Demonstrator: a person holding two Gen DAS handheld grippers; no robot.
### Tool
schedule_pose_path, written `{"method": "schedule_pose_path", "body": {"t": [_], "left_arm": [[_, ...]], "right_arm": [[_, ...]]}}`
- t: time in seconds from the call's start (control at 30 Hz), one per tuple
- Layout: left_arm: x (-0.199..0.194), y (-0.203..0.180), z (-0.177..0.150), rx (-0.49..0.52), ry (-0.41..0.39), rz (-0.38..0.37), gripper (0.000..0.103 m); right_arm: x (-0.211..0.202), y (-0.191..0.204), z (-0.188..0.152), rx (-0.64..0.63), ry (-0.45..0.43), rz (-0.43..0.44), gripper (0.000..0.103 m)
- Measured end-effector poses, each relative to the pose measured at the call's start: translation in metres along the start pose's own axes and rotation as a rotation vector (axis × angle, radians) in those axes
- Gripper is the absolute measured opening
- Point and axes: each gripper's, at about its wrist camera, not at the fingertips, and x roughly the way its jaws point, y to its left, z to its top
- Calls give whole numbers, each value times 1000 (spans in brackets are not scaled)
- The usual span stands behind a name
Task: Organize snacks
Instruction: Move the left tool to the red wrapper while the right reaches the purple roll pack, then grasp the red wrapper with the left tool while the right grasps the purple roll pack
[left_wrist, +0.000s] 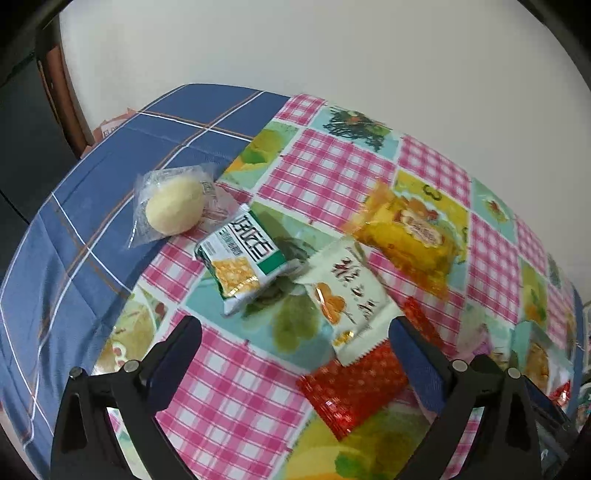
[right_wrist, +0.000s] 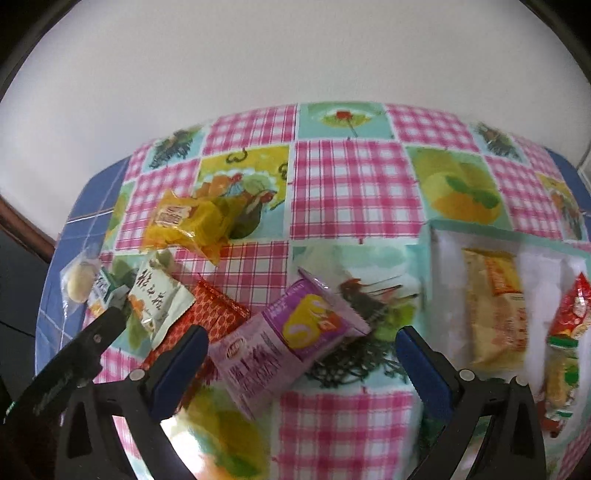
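Snack packets lie on a patchwork tablecloth (left_wrist: 325, 173). In the left wrist view: a clear-wrapped pale bun (left_wrist: 173, 208), a green-and-white cracker packet (left_wrist: 245, 258), a white packet with Chinese characters (left_wrist: 349, 295), a yellow packet (left_wrist: 406, 232) and a red packet (left_wrist: 354, 387). My left gripper (left_wrist: 295, 341) is open and empty, above the white and red packets. In the right wrist view a purple packet (right_wrist: 291, 332) lies between the fingers of my open right gripper (right_wrist: 301, 345). The white packet (right_wrist: 159, 302), red packet (right_wrist: 214, 314) and yellow packet (right_wrist: 192, 221) lie left of it.
A white tray (right_wrist: 447, 295) at the right holds a beige packet (right_wrist: 495, 310) and a red-and-green packet (right_wrist: 569, 332). A blue checked cloth (left_wrist: 92, 206) covers the table's left side. A pale wall stands behind. The left gripper's arm (right_wrist: 74, 362) shows at lower left in the right wrist view.
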Motion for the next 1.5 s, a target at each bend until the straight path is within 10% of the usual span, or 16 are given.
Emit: {"method": "schedule_pose_path", "body": {"t": [0.87, 1.37, 1.5], "left_arm": [[42, 2, -19, 19, 144, 113, 101], [23, -51, -18, 137, 114, -33, 101], [28, -74, -21, 187, 129, -71, 86]], "right_arm": [[30, -5, -30, -84, 75, -47, 87], [20, -21, -32, -78, 59, -36, 72], [18, -19, -31, -100, 51, -38, 72]]}}
